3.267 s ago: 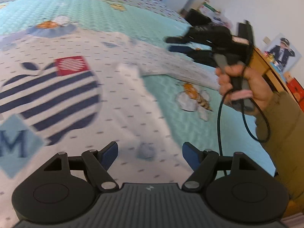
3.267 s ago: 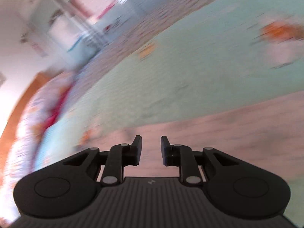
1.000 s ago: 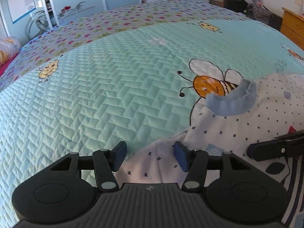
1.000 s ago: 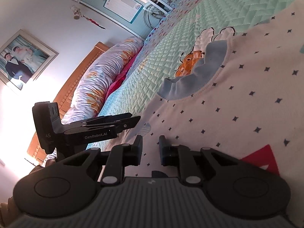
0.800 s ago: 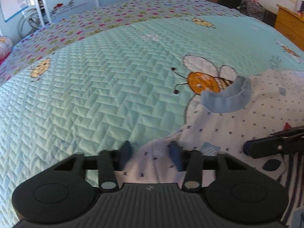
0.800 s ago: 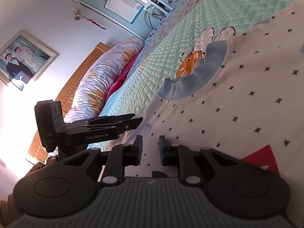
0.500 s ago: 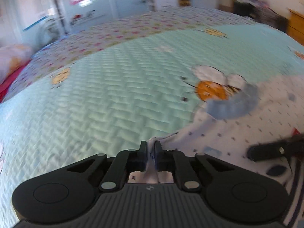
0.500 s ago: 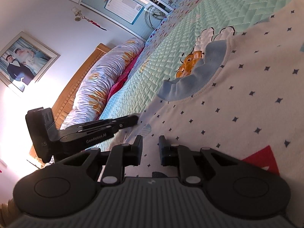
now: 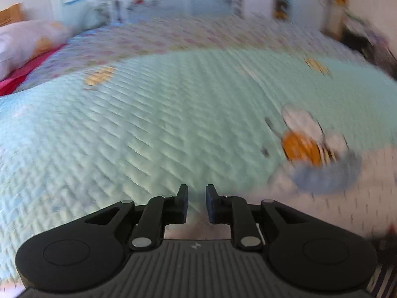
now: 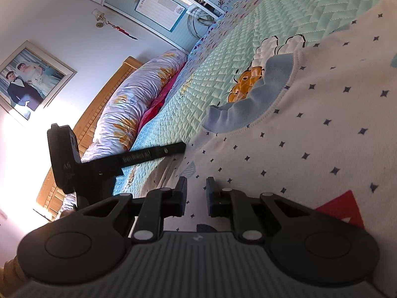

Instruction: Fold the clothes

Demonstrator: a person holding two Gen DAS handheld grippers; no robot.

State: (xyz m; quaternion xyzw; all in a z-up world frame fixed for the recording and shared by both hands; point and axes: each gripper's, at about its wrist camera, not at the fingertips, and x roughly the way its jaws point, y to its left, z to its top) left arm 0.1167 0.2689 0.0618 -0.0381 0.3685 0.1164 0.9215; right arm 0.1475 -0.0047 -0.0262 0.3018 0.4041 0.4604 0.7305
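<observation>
Garment: a white top (image 10: pixel 322 129) with small dark stars, a pale-blue ribbed collar (image 10: pixel 250 104) and a red patch (image 10: pixel 342 206). It lies spread on the bed (image 10: pixel 238 49), over the quilt's bee print, away from the headboard end.

How it lies: mostly flat, with a raised ripple along the near edge by the left hand-held gripper (image 10: pixel 182 146). Whether any fold is already in it, these views do not settle.

Left hand-held gripper: seen from the right wrist view, its fingertips sit at the garment's edge, touching or just above the cloth. In its own blurred view (image 9: pixel 196 204) the jaws stand nearly closed with a narrow gap; I cannot tell whether fabric is pinched between them.

Right hand-held gripper (image 10: pixel 196 197): jaws narrowly parted, low over the starred cloth. The gap looks empty, though cloth lies right under the tips.

Likely handling: light, soft, limp knit. It should drape and sag from any one pinch and drag a little on the quilt. Not fragile.

Where to hold: hem, shoulder seam or the ribbed collar, where the cloth is doubled. Two pinches well apart along one edge should keep it from bunching.

Risk: snagging the quilt beneath along with the shirt.
</observation>
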